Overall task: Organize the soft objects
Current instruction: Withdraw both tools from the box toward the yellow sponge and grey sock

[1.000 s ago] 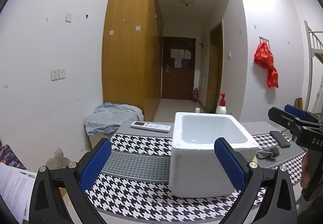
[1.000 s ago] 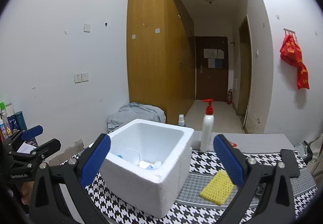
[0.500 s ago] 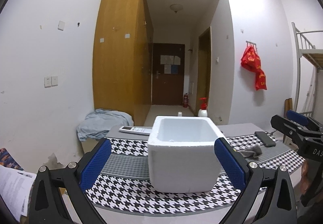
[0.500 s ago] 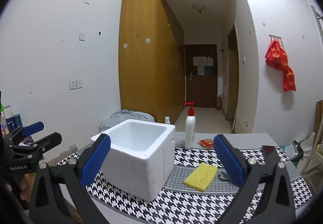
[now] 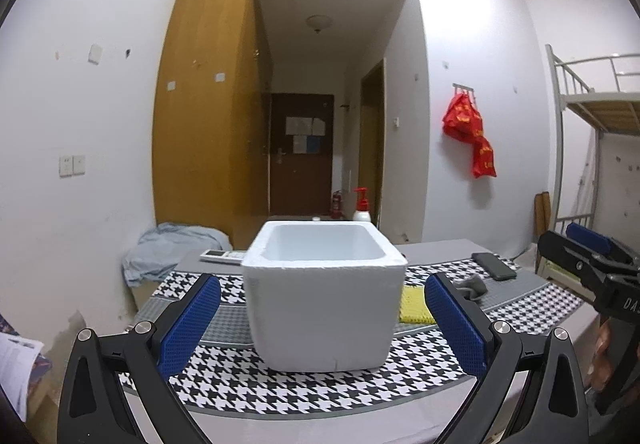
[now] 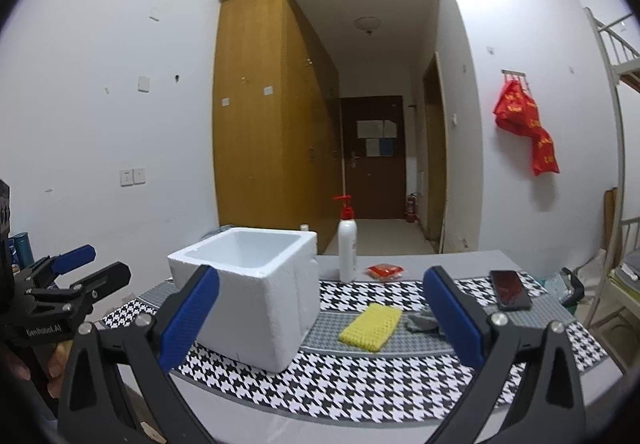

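A white foam box (image 5: 324,292) stands open on the houndstooth table mat (image 5: 304,384); it also shows in the right wrist view (image 6: 256,292). A yellow sponge (image 6: 370,327) and a grey cloth (image 6: 425,323) lie to its right; the sponge (image 5: 414,310) and cloth (image 5: 472,287) also show in the left wrist view. My left gripper (image 5: 320,328) is open and empty, in front of the box. My right gripper (image 6: 320,324) is open and empty, back from the table edge. Each gripper shows at the side of the other's view, the right (image 5: 580,264) and the left (image 6: 76,272).
A white pump bottle (image 6: 347,244), a red packet (image 6: 385,271) and a black phone (image 6: 510,289) lie behind the sponge. A remote (image 5: 222,255) lies at the mat's far left. A grey bundle of cloth (image 5: 168,252) lies beyond the table, by the wooden wardrobe (image 5: 208,104).
Both grippers have pulled back and up from the foam box, so the box looks smaller and its inside is hidden. The sponge and grey cloth now show in both views.
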Demonstrator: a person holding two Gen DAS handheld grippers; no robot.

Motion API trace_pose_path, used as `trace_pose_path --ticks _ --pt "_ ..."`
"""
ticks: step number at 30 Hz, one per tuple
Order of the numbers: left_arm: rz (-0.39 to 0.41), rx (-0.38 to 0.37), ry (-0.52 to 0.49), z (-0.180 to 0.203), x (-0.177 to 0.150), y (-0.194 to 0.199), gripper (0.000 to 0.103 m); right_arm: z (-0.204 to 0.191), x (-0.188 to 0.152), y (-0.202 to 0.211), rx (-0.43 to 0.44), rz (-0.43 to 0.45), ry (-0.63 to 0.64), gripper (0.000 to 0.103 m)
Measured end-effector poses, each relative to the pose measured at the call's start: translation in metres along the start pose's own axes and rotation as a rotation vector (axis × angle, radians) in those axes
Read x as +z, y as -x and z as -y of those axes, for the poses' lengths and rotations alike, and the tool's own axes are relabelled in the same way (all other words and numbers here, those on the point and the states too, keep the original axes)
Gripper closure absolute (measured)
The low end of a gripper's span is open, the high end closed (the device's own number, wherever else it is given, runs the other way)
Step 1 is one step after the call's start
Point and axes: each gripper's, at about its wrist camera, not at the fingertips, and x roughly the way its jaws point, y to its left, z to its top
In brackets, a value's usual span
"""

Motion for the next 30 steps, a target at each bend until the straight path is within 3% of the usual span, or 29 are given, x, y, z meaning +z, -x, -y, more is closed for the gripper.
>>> trace_pose_path --ticks 13,23,30 --pt "-0.033 -0.134 -0.027 0.034 -0.017 -0.015 0.001 0.036 -0.023 0.024 -0.154 -0.019 -0.024 0.0" --pt "-0.101 -0.242 -0.076 0.077 -0.032 -0.04 0.001 0.061 -0.042 0.023 -0.236 -0.101 -0.022 0.0" --pt "-0.142 -0.265 -0.125 0.102 -0.039 -0.055 0.001 0.083 -0.053 0.016 -0.272 -0.154 -0.048 0.0"
